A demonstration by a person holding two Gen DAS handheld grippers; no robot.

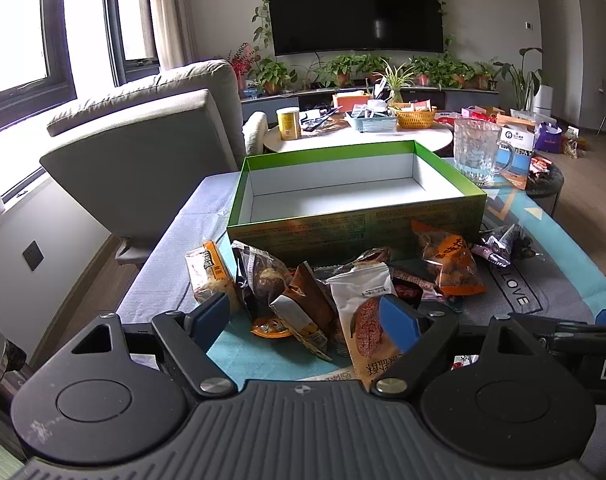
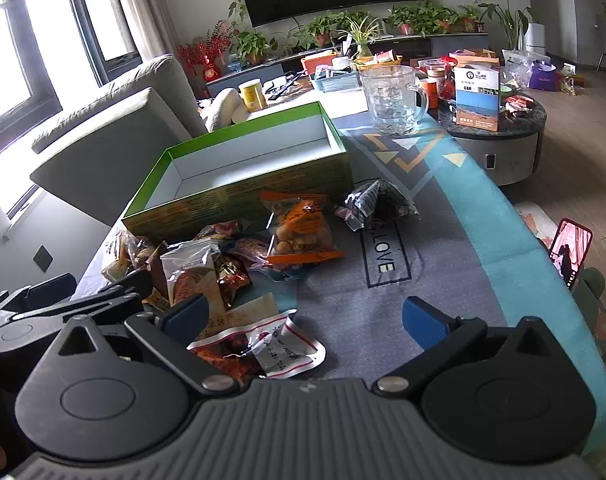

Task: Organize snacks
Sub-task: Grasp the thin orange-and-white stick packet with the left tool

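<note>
Snacks (image 1: 335,292) lie heaped along the near edge of the surface (image 2: 443,280), just in front of the empty green box (image 1: 355,184), which sits toward the far edge. Both tools stand wide and hold nothing: the left tool (image 1: 307,320) hovers over a white packet (image 1: 363,312) in the pile, the right tool (image 2: 307,316) over a red-and-white packet (image 2: 263,348) near the edge. Risk lies in crowding: closing on overlapping wrappers could pinch two at once, and slick film may slip free. The glass mug (image 2: 391,100) near the box's far corner could be knocked.
</note>
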